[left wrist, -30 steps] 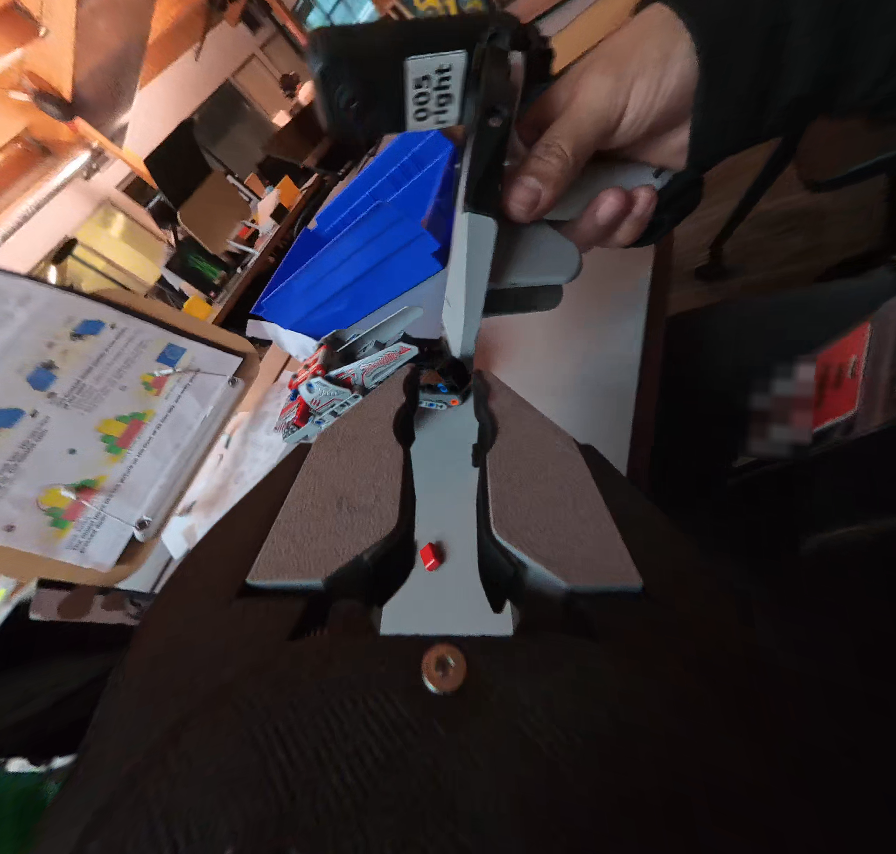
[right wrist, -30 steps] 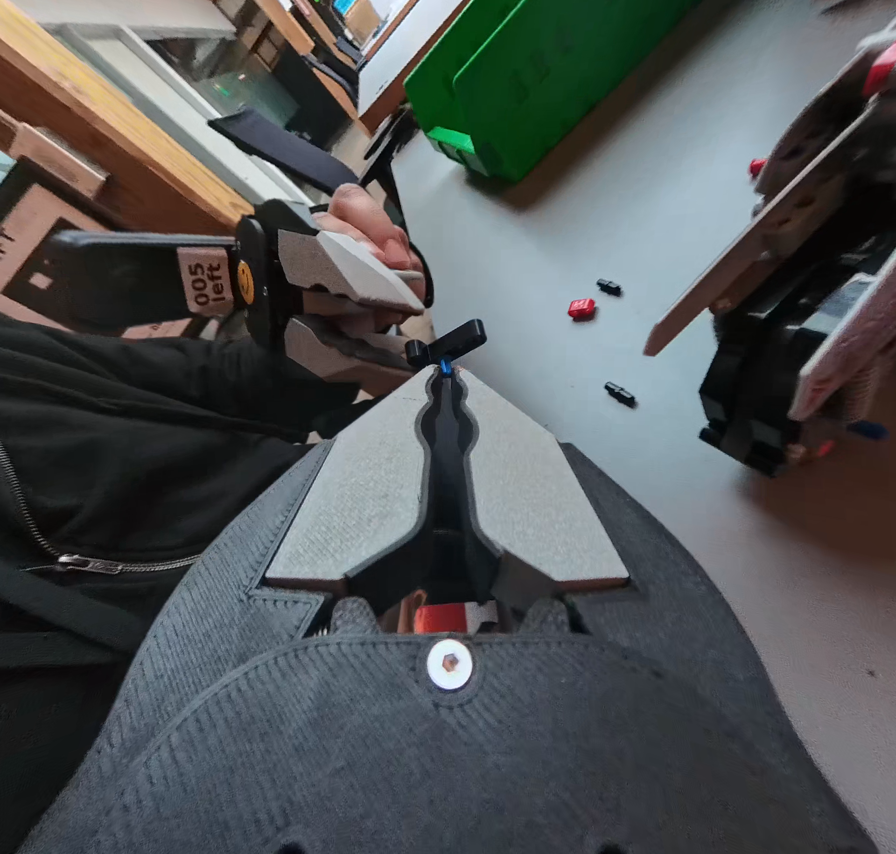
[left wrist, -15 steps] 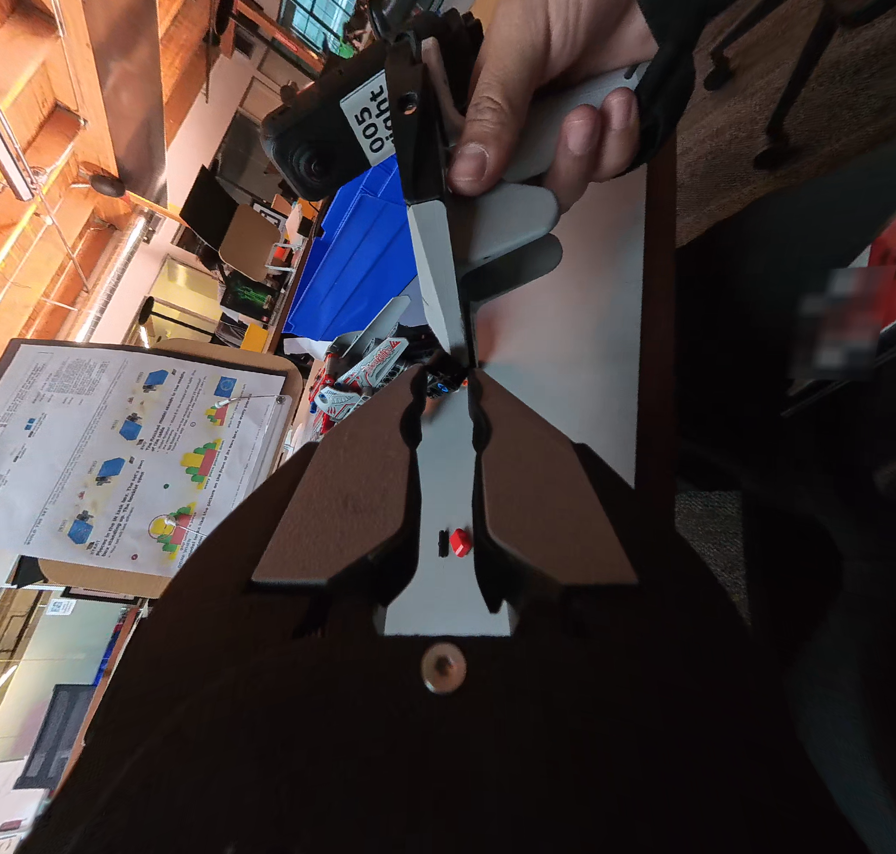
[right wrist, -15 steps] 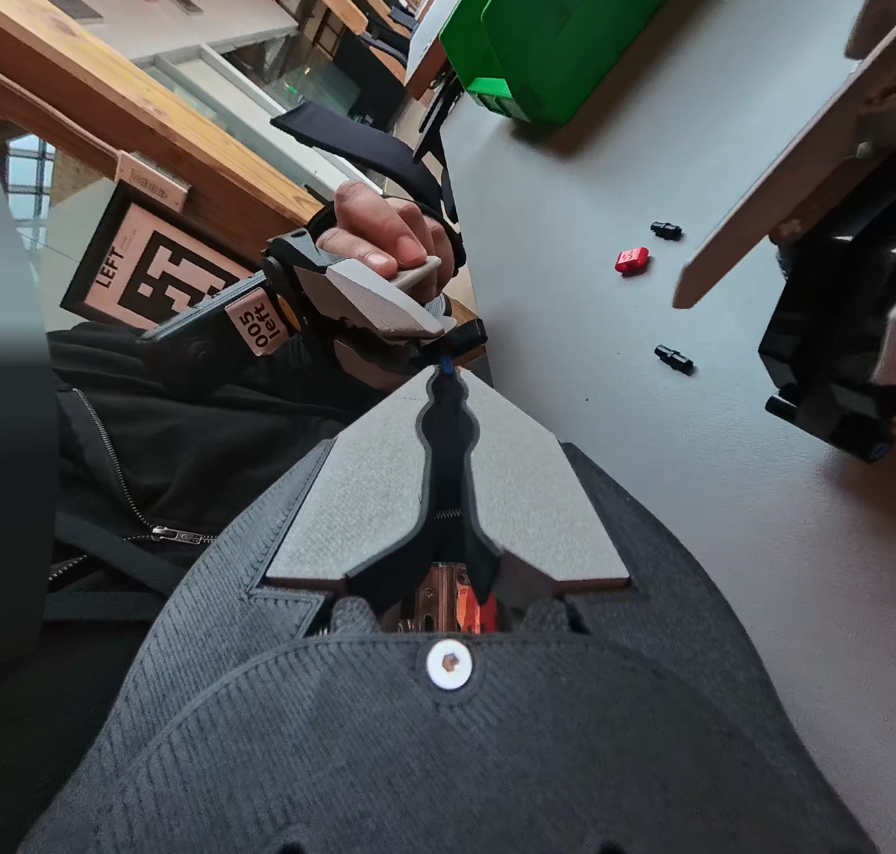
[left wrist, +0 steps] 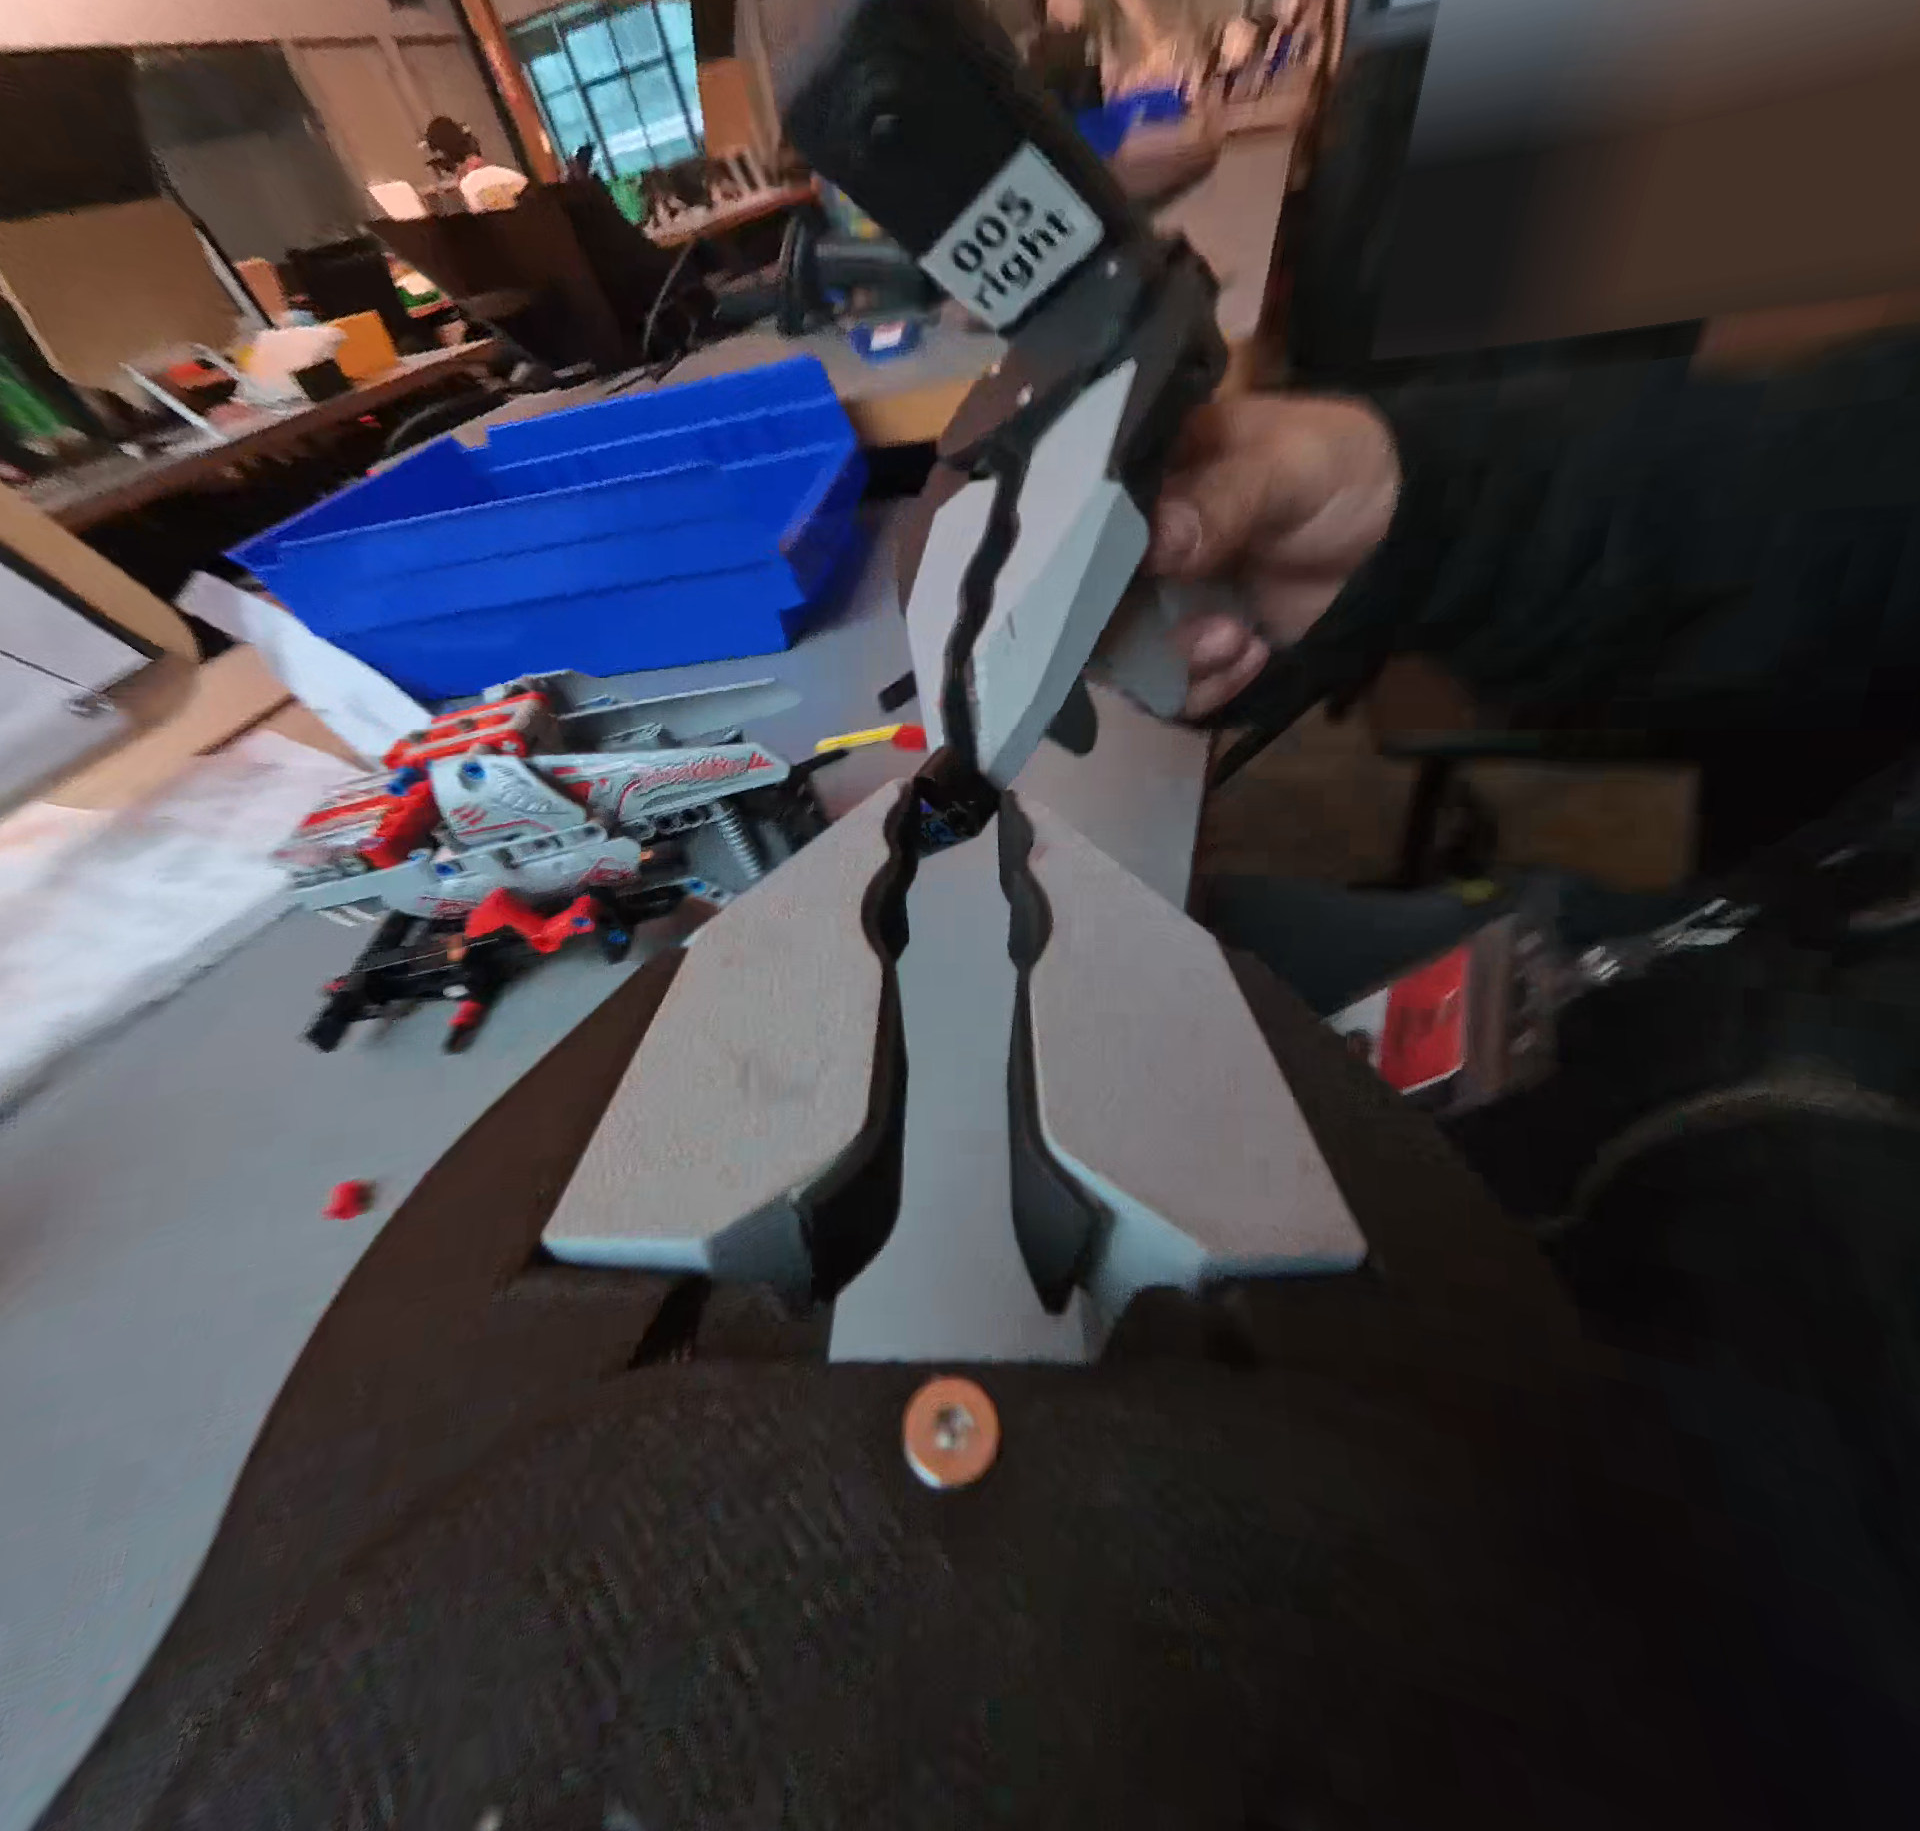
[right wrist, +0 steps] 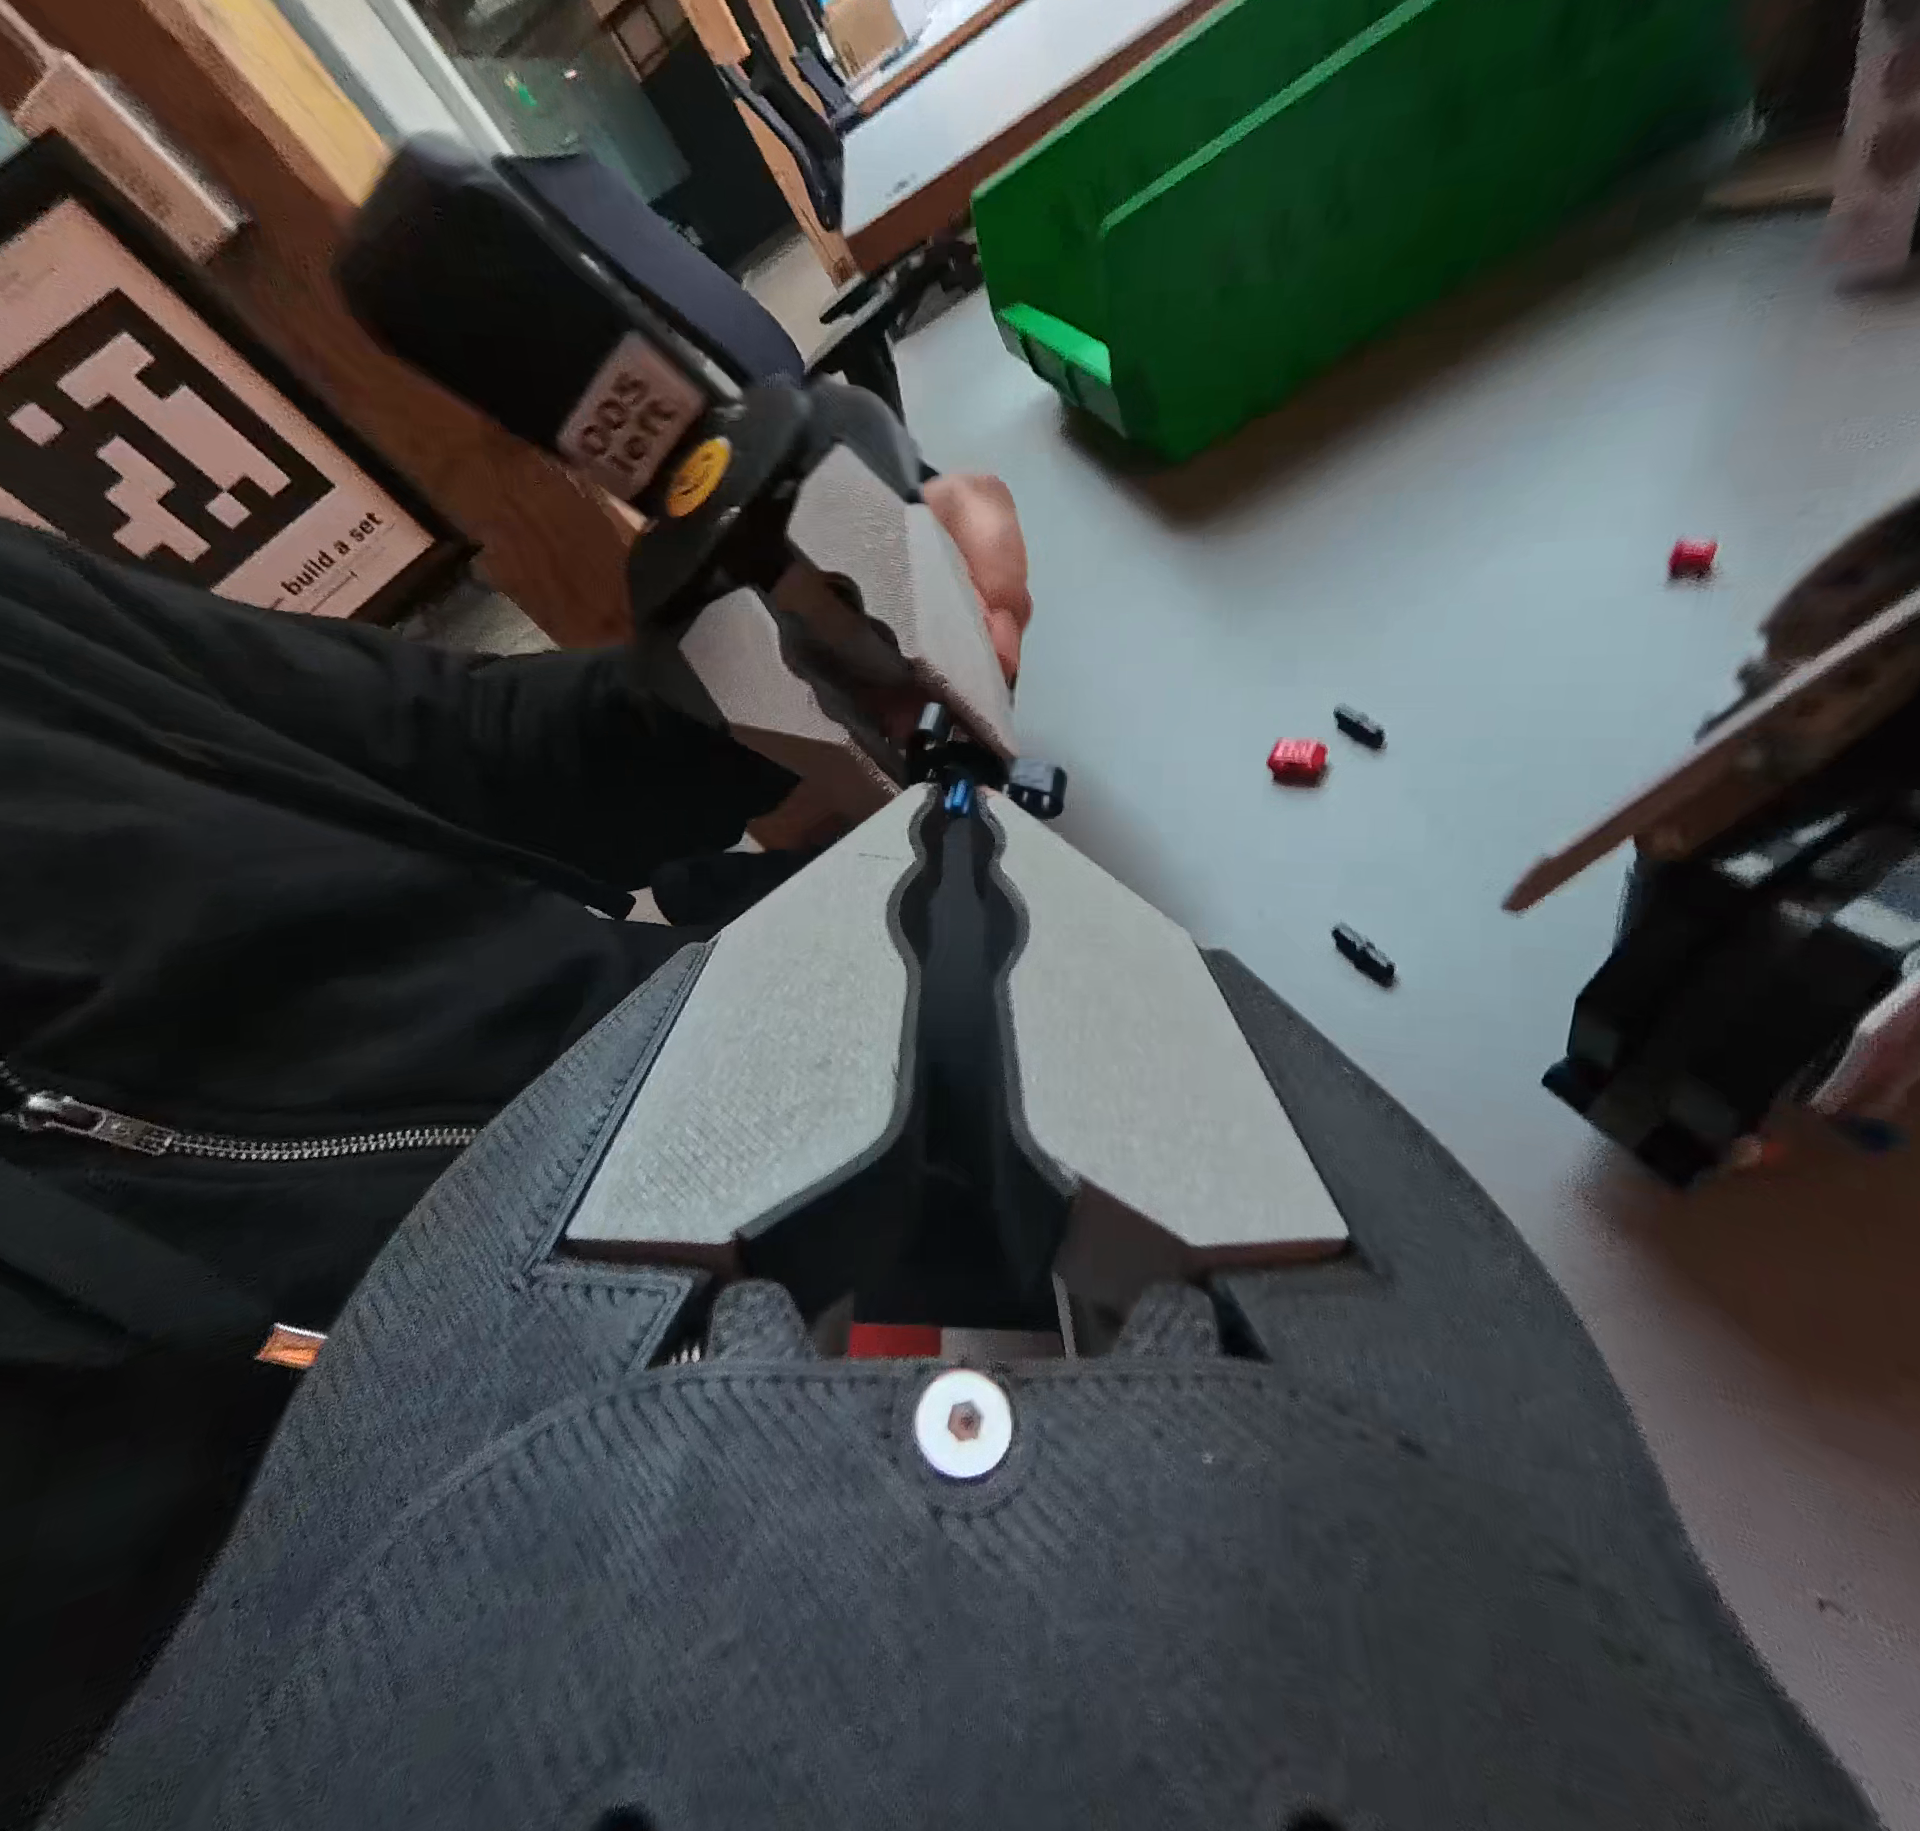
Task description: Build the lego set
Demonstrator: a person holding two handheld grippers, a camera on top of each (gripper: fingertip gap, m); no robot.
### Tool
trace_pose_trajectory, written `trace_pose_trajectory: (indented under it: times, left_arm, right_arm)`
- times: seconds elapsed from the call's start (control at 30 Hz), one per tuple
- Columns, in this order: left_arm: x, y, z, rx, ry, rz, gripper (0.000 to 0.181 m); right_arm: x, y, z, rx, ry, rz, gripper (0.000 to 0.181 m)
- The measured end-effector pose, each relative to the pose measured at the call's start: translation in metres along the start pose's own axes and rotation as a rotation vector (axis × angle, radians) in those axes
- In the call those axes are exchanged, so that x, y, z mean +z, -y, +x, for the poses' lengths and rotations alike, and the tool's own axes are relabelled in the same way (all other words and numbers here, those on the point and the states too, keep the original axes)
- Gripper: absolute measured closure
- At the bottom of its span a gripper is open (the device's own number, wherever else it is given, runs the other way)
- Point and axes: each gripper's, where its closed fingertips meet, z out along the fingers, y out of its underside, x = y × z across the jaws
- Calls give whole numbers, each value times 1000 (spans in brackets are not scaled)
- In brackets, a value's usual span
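Observation:
My left gripper (left wrist: 951,813) is shut on a small black lego piece (left wrist: 940,796) held above the grey table (left wrist: 208,1210). My right gripper (right wrist: 956,807) is shut on a small blue pin (right wrist: 956,796) and meets the left gripper tip to tip. The black piece (right wrist: 1034,782) shows at the left gripper (right wrist: 951,742) in the right wrist view. The right gripper (left wrist: 968,765) comes down from above in the left wrist view. The red, white and black lego model (left wrist: 520,846) lies on the table to the left; it also shows in the right wrist view (right wrist: 1766,898).
A blue bin (left wrist: 582,534) stands behind the model, a green bin (right wrist: 1351,171) at the far side. Loose red pieces (right wrist: 1296,758) (right wrist: 1691,557) (left wrist: 348,1197) and black pins (right wrist: 1359,725) (right wrist: 1363,953) lie on the table. A yellow axle (left wrist: 868,739) lies near the model.
Both grippers have turned and shifted together, staying tip to tip. The left wrist view now looks level over the table. The black piece has rotated at the tips.

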Motion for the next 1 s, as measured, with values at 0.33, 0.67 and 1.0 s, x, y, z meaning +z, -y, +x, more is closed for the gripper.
trace_pose_trajectory:
  times: [0.33,0.67,1.0]
  left_arm:
    - [-16,49,2,-674,-346,414,168]
    - [-14,56,14,-835,-494,477,168]
    - [-12,59,15,-1051,-612,554,168]
  right_arm:
    - [-15,30,-29,-560,-196,94,180]
    - [-13,32,-43,-700,-218,118,181]
    - [-15,34,-44,-703,-199,189,181]
